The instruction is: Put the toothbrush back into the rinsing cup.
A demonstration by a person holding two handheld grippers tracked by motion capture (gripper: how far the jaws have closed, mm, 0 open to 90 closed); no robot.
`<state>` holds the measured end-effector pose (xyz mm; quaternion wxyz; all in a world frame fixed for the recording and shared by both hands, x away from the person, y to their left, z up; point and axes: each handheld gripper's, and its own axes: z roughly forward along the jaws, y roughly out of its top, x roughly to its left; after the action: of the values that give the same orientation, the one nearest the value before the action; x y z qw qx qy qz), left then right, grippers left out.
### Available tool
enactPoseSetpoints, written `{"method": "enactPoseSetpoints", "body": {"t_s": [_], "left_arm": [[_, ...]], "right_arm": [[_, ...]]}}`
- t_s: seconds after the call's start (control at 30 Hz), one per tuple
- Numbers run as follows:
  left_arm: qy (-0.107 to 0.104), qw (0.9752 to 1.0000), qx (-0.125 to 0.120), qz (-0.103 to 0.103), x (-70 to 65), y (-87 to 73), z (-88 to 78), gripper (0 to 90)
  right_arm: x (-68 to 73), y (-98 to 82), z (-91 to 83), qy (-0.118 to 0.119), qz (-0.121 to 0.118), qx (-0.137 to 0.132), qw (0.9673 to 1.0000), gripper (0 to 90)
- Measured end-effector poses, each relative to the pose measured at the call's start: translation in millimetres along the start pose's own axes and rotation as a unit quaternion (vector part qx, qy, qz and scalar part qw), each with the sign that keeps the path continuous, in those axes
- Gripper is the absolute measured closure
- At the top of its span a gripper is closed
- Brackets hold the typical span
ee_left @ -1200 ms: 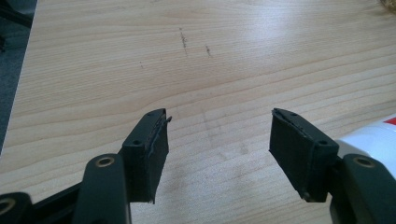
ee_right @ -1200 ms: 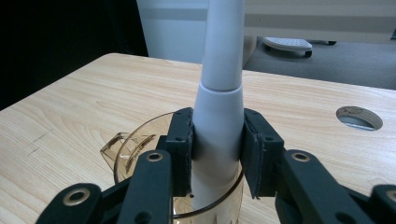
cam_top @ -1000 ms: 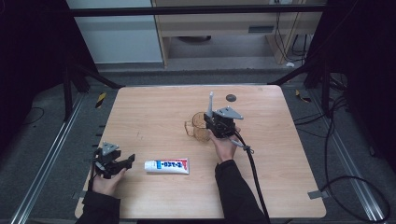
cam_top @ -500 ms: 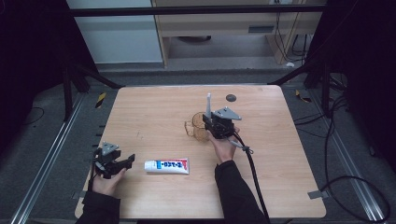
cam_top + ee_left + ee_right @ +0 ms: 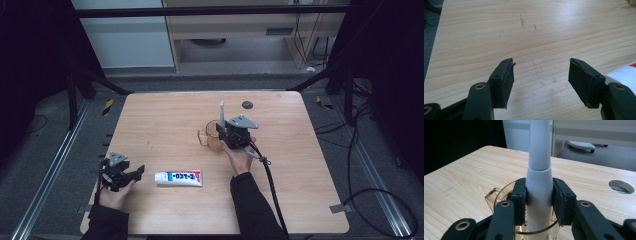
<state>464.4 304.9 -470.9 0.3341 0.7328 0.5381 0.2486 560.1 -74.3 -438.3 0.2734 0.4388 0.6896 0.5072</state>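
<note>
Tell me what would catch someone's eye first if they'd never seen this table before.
Most likely the right gripper, mid-table, clamped on a white electric toothbrush that stands upright in a clear amber cup. Next comes the white toothpaste tube lying flat near the front edge of the wooden table. Just left of it the left gripper rests open with nothing between its jaws.

White toothbrush handle [image 5: 221,114] in the right gripper [image 5: 231,134], now marginally more upright.
</note>
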Motion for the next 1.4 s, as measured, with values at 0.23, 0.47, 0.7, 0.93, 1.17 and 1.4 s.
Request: {"method": "enactPoseSetpoints", "body": {"t_s": [0.23,0.47,0.7,0.93,1.17,1.4], "left_arm": [[0.0,1.0,0.0,-0.001,0.2,0.0,0.0,36.3],[0.001,1.0,0.0,-0.001,0.3,0.0,-0.1,36.2],[0.001,1.0,0.0,-0.001,0.6,0.1,-0.3,36.2],[0.0,1.0,-0.001,-0.001,0.4,0.2,-0.5,36.2],[-0.001,1.0,-0.002,-0.001,0.2,0.5,-1.0,36.2],[-0.004,1.0,-0.004,-0.002,-0.2,0.9,-2.0,36.3]], "right_arm": [[0.6,0.4,0.0,0.001,-0.001,-0.001,1.0,65.3],[1.2,1.3,0.3,0.002,-0.002,-0.003,1.0,64.7],[2.6,3.1,1.1,0.0,-0.006,-0.003,1.0,64.0],[2.4,3.9,0.3,-0.007,-0.007,-0.01,0.9999,50.9],[1.8,7.1,-5.2,-0.005,-0.004,-0.018,0.9998,37.9],[3.1,8.8,-18.2,0.0,-0.004,-0.009,1.0,30.1]]}}
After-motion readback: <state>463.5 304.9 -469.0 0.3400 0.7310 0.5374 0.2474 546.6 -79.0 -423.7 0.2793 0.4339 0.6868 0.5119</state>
